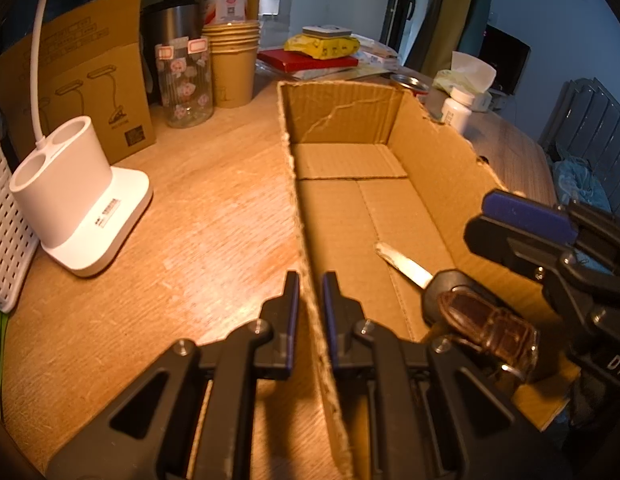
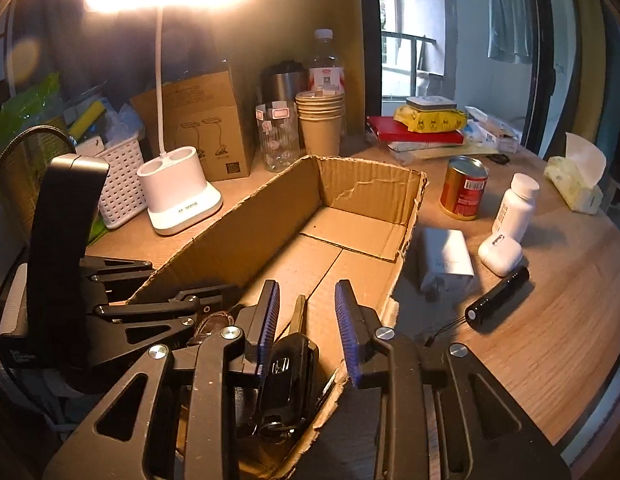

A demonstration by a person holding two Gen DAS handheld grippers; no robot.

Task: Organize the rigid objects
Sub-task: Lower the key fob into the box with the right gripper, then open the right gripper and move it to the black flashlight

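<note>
**Car key going into the cardboard box; four items left outside**

The left gripper [image 1: 311, 304] is clamped on the left wall of the cardboard box [image 1: 430, 160], its pads pressed on either side of the torn cardboard edge, which steadies the box on the tabletop [image 1: 189, 220].

The right gripper [image 2: 307, 312] is low inside the near end of the box. The car key [image 2: 287, 364], a black fob with its metal blade pointing toward the far end and a brown leather strap [image 1: 486, 324] trailing from its ring, sits between the right gripper's jaws. Its left pad looks close against the fob while the right pad stands apart from it with a visible gap, so the key reads as released, or nearly so, and not squeezed. Whether the fob already rests on the box floor I cannot tell for sure; in the left wrist view the blade seems to lie on it.

So the step in hand is, by my judgement, depositing the key. Next the right gripper would need to back up and out without snagging the strap or ring, then cross the right wall to the things still on the tabletop: the white charger block [image 2: 446, 260] just beside the box, the white earbud case [image 2: 500, 254], the black flashlight [image 2: 496, 298] with its cord, and the white pill bottle [image 2: 516, 208]. The red can [image 2: 464, 188] stands farther back.
</note>
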